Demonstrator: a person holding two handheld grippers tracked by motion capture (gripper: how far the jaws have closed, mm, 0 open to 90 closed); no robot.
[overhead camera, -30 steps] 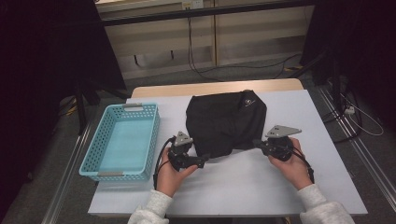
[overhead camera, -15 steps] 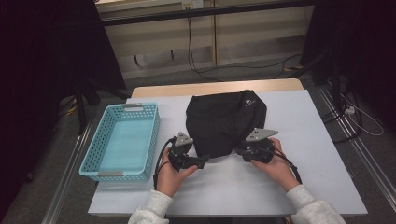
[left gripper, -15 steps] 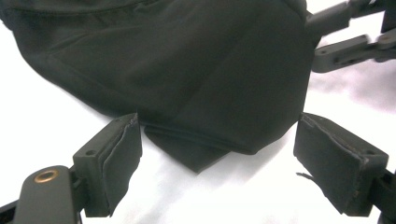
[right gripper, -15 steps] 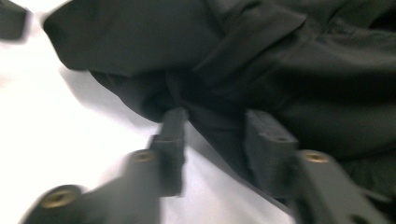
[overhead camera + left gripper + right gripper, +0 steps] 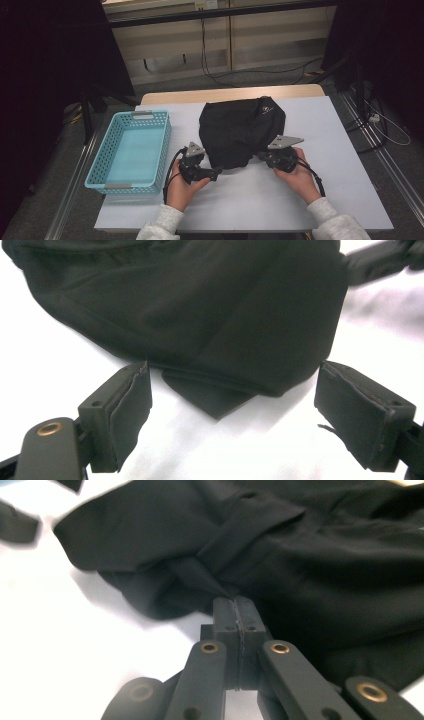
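Our right gripper (image 5: 235,602) has just been closing, and its jaws now pinch a fold at the near edge of the black garment (image 5: 240,131). Our left gripper (image 5: 232,405) stands wide, the garment's folded corner lying between and just ahead of its pads, untouched.

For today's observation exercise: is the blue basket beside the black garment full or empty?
Empty. The high view shows the blue basket's bare floor; the black garment lies beside it on the table.
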